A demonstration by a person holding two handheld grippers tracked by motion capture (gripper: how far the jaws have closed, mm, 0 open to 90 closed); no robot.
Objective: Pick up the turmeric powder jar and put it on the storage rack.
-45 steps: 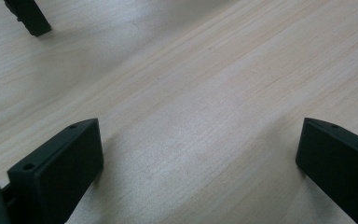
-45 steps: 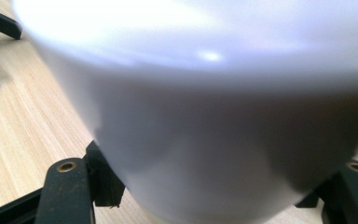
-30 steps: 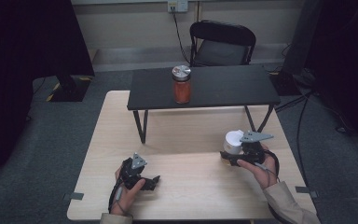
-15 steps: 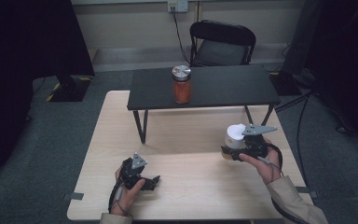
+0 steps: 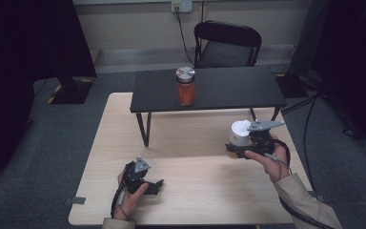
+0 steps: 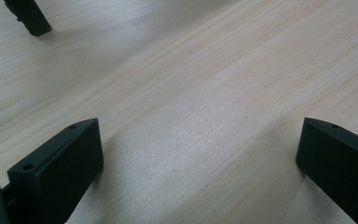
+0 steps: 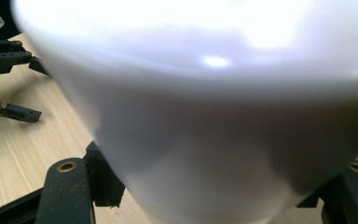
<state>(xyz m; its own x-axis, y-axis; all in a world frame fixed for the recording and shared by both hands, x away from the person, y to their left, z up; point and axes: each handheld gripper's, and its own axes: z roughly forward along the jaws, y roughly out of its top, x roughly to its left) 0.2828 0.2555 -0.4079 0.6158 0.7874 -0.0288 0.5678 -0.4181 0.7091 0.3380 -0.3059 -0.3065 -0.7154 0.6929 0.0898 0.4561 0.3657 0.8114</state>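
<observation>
Right of the orange jar point(image 5: 186, 88), a white cup point(image 5: 240, 133) is clamped by the right gripper point(image 5: 238, 148); it is best kept upright and carried smoothly. Nearer than the jar, the left gripper point(image 5: 158, 185) is held wide, with nothing between its 2 jaws.

The left hand point(image 5: 129, 188) rests low on the near side and holds the left gripper point(image 5: 156, 186), which points to the right with its jaws wide apart. The right hand point(image 5: 267, 155) holds the right gripper point(image 5: 232, 148) raised and pointing to the left. Its jaws are clamped together on something.
</observation>
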